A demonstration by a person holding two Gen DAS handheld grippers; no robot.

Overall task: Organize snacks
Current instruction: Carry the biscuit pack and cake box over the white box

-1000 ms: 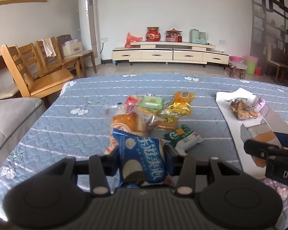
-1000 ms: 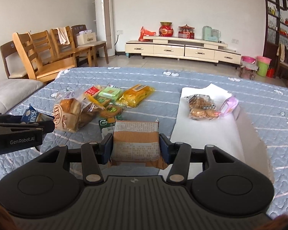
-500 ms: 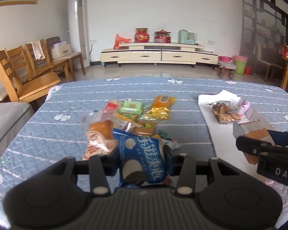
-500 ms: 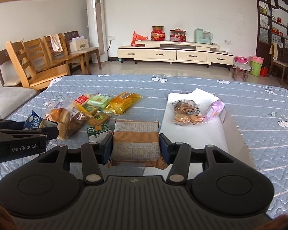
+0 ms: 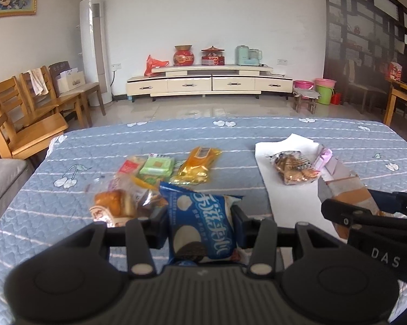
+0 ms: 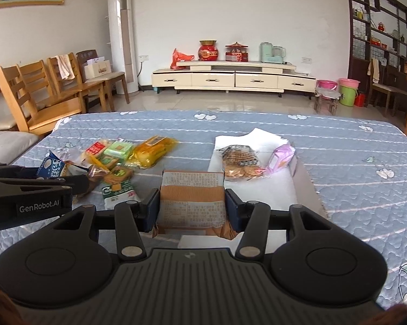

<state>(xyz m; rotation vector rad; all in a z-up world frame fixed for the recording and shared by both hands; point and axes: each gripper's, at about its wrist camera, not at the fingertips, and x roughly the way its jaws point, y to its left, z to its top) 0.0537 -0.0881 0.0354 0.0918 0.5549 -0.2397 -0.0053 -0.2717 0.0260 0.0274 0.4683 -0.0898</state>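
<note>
My left gripper (image 5: 200, 223) is shut on a blue cookie packet (image 5: 203, 224), held above the blue quilted table (image 5: 95, 146). Between the pads of my right gripper (image 6: 192, 207) sits a brown snack packet (image 6: 192, 203), gripped and lifted; that packet also shows at the right of the left wrist view (image 5: 349, 189). A pile of loose snacks lies mid-left: a bread bag (image 5: 114, 205), a green packet (image 5: 157, 165), a yellow packet (image 5: 199, 165). On the white sheet (image 6: 263, 187) at the right lie a biscuit bag (image 6: 240, 162) and a pink packet (image 6: 282, 158).
Wooden chairs (image 6: 41, 100) stand off the table's left side, next to a grey sofa (image 5: 3, 184). A cream TV cabinet (image 6: 233, 77) and a white standing air conditioner (image 6: 122, 40) line the far wall. Buckets (image 6: 348, 90) sit at the right.
Both grippers have drifted right and slightly up with their packets still held; the snack pile sits further left in both views.
</note>
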